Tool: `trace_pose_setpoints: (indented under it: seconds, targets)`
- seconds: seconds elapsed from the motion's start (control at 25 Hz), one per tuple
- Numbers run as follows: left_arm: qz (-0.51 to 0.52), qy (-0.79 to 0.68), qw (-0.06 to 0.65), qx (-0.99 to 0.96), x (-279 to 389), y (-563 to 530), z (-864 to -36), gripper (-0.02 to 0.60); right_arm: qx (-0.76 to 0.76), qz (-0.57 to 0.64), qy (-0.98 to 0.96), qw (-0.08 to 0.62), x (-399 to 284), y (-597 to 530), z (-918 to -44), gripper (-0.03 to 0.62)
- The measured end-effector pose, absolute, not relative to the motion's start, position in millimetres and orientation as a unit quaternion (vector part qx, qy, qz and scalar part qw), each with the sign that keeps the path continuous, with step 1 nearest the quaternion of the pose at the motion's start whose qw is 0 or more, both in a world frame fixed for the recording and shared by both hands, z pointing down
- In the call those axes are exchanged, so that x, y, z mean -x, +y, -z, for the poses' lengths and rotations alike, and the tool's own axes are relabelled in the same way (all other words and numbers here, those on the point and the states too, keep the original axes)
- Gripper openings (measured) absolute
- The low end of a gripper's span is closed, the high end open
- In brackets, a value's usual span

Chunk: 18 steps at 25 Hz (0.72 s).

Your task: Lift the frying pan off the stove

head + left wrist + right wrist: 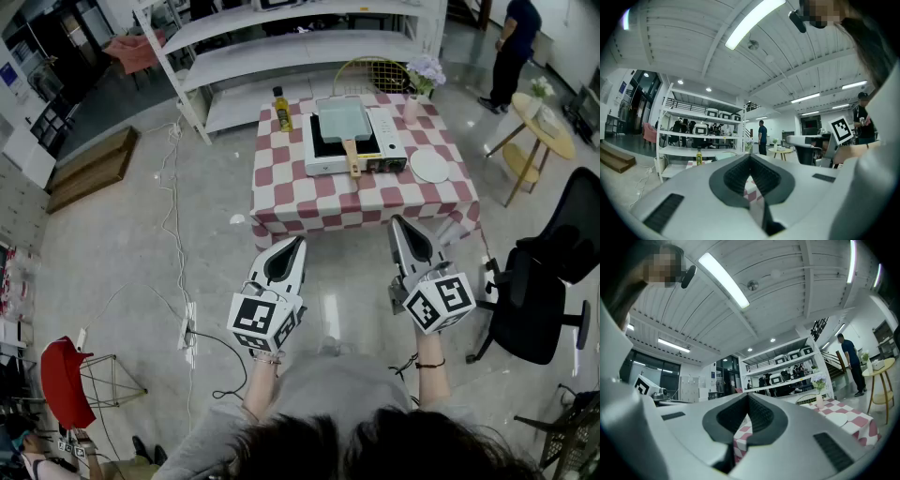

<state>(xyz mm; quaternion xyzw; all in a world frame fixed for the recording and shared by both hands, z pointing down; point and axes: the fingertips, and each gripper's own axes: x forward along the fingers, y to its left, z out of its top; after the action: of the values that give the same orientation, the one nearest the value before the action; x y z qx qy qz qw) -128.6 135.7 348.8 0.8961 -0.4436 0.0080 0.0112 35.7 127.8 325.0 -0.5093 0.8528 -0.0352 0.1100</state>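
A pale green rectangular frying pan [343, 120] with a wooden handle [352, 159] rests on a white portable stove [356, 143], which stands on a table under a red-and-white checked cloth [361, 192]. My left gripper [298, 241] and right gripper [395, 221] hover over the floor in front of the table, well short of the pan. Both are shut with nothing between the jaws. In the left gripper view the left gripper [750, 157] tilts upward, as does the right gripper [747, 397] in its own view; neither shows the pan.
On the table stand an oil bottle [280, 109], a vase of flowers [421, 82] and a white plate [430, 166]. A black office chair [548, 281] is at the right, shelving [281, 42] behind the table. Cables [173, 225] run over the floor at left. A person [511, 47] stands far right.
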Motion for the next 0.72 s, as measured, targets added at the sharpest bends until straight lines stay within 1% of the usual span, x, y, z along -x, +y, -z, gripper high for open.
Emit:
trace_pose_setpoints:
  seconds: [0.48, 0.72]
  targets:
    - [-0.009, -0.435, 0.015, -0.9, 107.2, 143.1, -348.4, 0.026, 0.513, 0.041, 0.852, 0.1, -50.6, 131.9, -330.4, 0.021]
    - [-0.007, -0.44, 0.025, -0.898, 104.2, 144.3, -353.9, 0.026, 0.51, 0.048, 0.852, 0.108, -55.0, 125.2, -331.0, 0.021]
